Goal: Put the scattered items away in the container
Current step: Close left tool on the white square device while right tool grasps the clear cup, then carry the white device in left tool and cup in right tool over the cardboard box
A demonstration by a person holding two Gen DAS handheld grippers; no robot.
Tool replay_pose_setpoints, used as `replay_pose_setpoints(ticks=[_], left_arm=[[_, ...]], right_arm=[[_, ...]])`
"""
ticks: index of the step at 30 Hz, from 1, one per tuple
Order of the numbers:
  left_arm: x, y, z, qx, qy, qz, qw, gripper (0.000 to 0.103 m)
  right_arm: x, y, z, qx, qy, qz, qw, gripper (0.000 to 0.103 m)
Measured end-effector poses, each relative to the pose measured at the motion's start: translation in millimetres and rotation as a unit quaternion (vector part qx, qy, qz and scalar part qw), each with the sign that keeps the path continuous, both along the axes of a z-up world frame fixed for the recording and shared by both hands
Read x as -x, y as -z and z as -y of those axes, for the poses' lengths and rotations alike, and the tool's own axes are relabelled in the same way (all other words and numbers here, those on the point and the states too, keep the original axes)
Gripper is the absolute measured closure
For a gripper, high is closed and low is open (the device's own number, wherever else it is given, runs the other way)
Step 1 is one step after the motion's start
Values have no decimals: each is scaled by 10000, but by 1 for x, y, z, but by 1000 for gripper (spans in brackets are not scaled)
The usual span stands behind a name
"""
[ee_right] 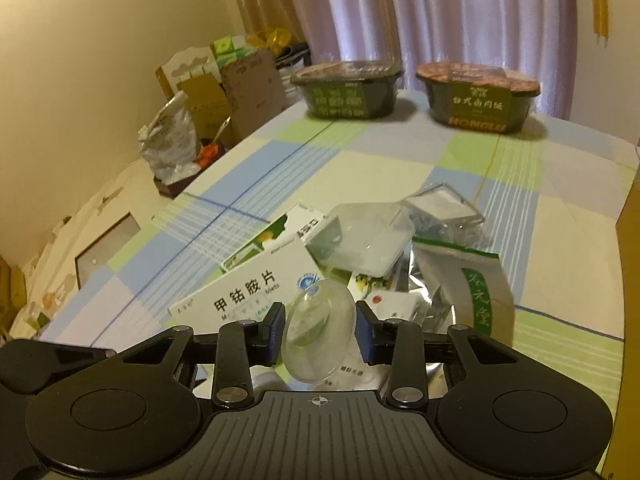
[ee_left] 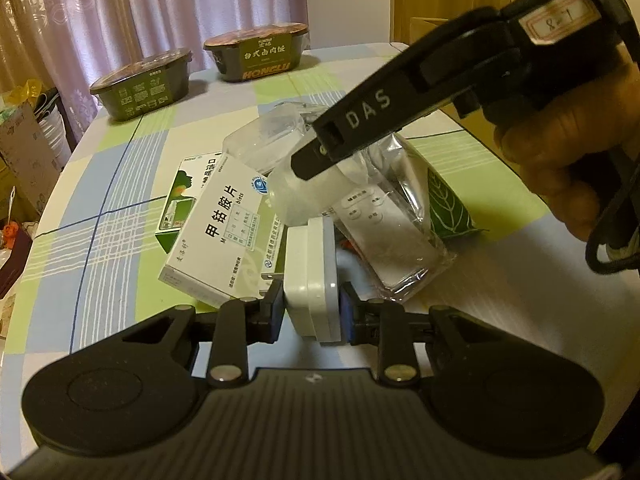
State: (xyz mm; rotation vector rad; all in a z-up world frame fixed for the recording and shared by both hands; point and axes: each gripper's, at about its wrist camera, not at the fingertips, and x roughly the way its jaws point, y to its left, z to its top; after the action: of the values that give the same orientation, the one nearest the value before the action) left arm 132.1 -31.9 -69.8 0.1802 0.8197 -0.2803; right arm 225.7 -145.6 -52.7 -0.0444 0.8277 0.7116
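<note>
Down at the 6 o'clock edge of the left wrist view, the left gripper (ee_left: pixel 311 312) points forward over the checked tablecloth (ee_left: pixel 100 184), its two blue-padded fingers (ee_left: pixel 275 312) pinching a white power adapter (ee_left: pixel 310 276) between them. The adapter stands on edge, its metal prongs sticking out toward 9 o'clock, just touching the white medicine box (ee_left: pixel 218 236). That box leans across a green-and-white box (ee_left: pixel 180 200) at 10 o'clock of the adapter. From 2 o'clock the right gripper (ee_left: pixel 320 156) reaches in, tilted down, gripped by a hand (ee_left: pixel 568 168) at 3 o'clock; a clear plastic piece (ee_left: pixel 304 196) sits at its tip. A white remote in a clear bag (ee_left: pixel 384 236) lies just beyond the adapter at 1 o'clock, with a leaf-printed pouch (ee_left: pixel 448 208) beside it and a clear lidded box (ee_left: pixel 264 140) at 12 o'clock. Two dark food bowls (ee_left: pixel 140 84) stand well apart at the far edge, at 11 o'clock.

Seen from the right wrist view, the right gripper (ee_right: pixel 320 332) holds level above the pile, fingers (ee_right: pixel 364 332) closed on a clear plastic dome (ee_right: pixel 318 336) tilted between the pads. The white medicine box (ee_right: pixel 244 300) lies at 10 o'clock of the tips, the clear lidded box (ee_right: pixel 360 240) at 12 o'clock, the silver-and-green pouch (ee_right: pixel 472 292) at 2 o'clock. A second clear container (ee_right: pixel 440 208) sits behind. The food bowls (ee_right: pixel 476 96) stand at the far edge near the curtain (ee_right: pixel 440 8); cardboard boxes (ee_right: pixel 248 92) crowd 10 o'clock.
</note>
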Motion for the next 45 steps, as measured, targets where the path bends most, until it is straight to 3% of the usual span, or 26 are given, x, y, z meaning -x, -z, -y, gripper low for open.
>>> replay_pose_setpoints(ticks=[4,12,22,29,35,45], left_arm=[[0,0,0,16,-28,12,10000,79],[1,-5,-1,-44,-52,186,9998,79],[5,-32,12,-151,36,582,9982,80],[17,-60,27,-146,53,788,9968,79],[30,-86,53,-70,353,1005,9943,79],[28,-129,117,138,941,1289,9871,79]], right_arm=[[-2,0,2,-33,59,-6,10000,64],[4,-20,10,-71,199,412,9989,64],[26,-39,37,173,574,632,9962,64],[53,-71,67,231,922,803,9922,64],[72,-104,102,268,1318,976,9861,64],[86,-150,188,320,2228,1386,9644,64]])
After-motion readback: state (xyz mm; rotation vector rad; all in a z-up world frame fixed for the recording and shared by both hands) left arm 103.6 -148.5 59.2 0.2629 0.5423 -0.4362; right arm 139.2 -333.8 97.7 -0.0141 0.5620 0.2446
